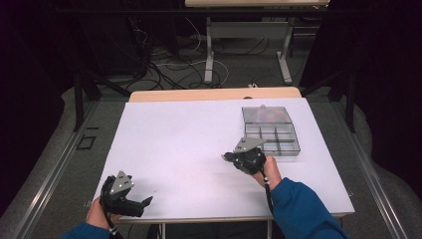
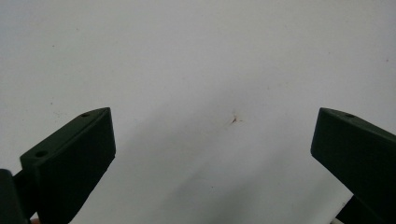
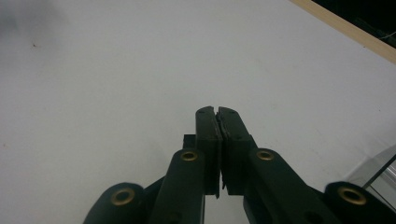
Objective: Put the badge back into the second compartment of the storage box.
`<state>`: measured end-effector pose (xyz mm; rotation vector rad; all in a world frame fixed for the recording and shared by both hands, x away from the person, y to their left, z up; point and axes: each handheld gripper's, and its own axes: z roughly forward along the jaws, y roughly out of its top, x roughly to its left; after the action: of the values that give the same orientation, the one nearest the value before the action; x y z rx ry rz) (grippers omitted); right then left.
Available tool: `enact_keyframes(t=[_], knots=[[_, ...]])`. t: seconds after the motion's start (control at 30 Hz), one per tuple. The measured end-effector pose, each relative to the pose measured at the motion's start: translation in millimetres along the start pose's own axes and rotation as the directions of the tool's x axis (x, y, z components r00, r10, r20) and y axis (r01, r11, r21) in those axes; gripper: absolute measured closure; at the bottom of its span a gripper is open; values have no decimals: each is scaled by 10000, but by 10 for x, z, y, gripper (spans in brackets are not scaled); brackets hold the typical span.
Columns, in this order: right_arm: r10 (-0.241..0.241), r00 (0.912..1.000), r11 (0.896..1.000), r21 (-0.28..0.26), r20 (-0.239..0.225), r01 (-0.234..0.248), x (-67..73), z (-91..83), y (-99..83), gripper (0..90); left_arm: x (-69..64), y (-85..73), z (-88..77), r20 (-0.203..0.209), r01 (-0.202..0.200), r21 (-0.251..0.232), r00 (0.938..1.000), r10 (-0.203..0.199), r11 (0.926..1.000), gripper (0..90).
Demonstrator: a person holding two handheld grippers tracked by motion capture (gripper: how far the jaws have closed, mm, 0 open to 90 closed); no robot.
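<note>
My left gripper (image 1: pixel 146 201) rests at the table's front left corner, held in a hand; in the left gripper view its jaws stand wide apart over bare white tabletop, and the left gripper (image 2: pixel 215 116) is open with nothing between them. My right gripper (image 1: pixel 225 157) hovers over the table right of centre, pointing left, just in front of a clear plastic compartment box (image 1: pixel 271 130). In the right gripper view the right gripper (image 3: pixel 217 110) is shut, its pads pressed together, and I see nothing held between them. The box's lid stands open at the back, with something coloured and blurred beneath it.
The white table (image 1: pixel 189 139) has a wooden strip along its far edge (image 1: pixel 214 94). A small brown mark (image 2: pixel 234 120) lies on the surface ahead of the left gripper. The box's clear corner (image 3: pixel 379 171) shows at the lower right of the right gripper view. Cables and table legs (image 1: pixel 209 55) lie beyond.
</note>
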<state>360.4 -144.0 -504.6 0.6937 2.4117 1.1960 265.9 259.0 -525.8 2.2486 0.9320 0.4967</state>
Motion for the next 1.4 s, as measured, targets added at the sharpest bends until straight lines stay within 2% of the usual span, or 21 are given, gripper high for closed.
enact_keyframes(t=[0.1, 0.2, 0.23, 0.47, 0.5, 0.93, 1.17, 1.4], knots=[[68, 10000, 10000, 4, -9, -68, -29, -41, 9, 882, 0, -1, 0, -14, -2, -12, 10000, 2, 10000, 1], [148, 9998, 9993, -331, 152, -143, -58, -75, 14, 882, -2, -1, 1, 25, 1, -13, 10000, 0, 10000, 1], [163, 9997, 9997, -199, 156, -160, -70, -101, 20, 882, -4, -1, 0, 4, 16, -15, 10000, -16, 10000, 1], [290, 9987, 9986, -449, 429, -271, -173, -196, 27, 881, -2, -1, 0, 12, -2, 25, 10000, 2, 10000, 1], [273, 9990, 9990, -356, 363, -260, -194, -216, 28, 882, -1, -2, 0, 2, -2, 20, 10000, 2, 10000, 1], [573, 9941, 9969, -599, 919, -519, -349, -336, 8, 882, -8, -1, 3, 20, 30, -33, 10000, -30, 10000, 1], [758, 9902, 9955, -654, 1175, -685, -443, -395, -8, 882, -9, 0, 5, 13, 40, -30, 10000, -40, 10000, 1], [1124, 9817, 9909, -906, 1538, -993, -560, -457, -45, 882, -11, 0, 6, 15, 52, -35, 10000, -52, 10000, 2]])
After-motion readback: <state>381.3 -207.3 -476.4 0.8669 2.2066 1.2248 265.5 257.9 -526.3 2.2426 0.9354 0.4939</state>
